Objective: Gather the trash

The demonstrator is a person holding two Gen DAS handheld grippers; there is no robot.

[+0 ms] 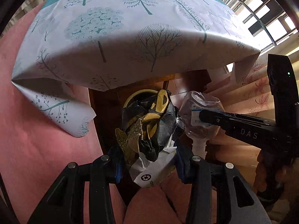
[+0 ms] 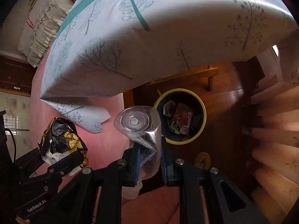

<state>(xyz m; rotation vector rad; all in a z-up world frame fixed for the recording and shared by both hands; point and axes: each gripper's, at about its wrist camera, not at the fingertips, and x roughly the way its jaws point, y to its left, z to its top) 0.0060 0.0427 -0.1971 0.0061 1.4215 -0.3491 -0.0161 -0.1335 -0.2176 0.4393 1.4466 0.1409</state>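
Observation:
My left gripper [image 1: 147,160] is shut on a crumpled black and yellow wrapper [image 1: 149,128], held in the air above a yellow-rimmed trash bin [image 1: 130,97] on the floor. My right gripper [image 2: 149,160] is shut on a clear plastic bottle [image 2: 142,128], its base pointing forward. The bin [image 2: 202,123] lies just right of the bottle in the right wrist view and holds several wrappers. The bottle [image 1: 198,117] and the right gripper [image 1: 233,125] show to the right in the left wrist view. The wrapper [image 2: 61,140] and left gripper show at the left in the right wrist view.
A table edge with a white tree-print cloth [image 1: 119,37] overhangs above the bin. A pink surface [image 1: 37,140] lies to the left. Pleated floral curtains [image 2: 276,130] hang at the right. The floor [image 2: 224,97] is reddish-brown wood.

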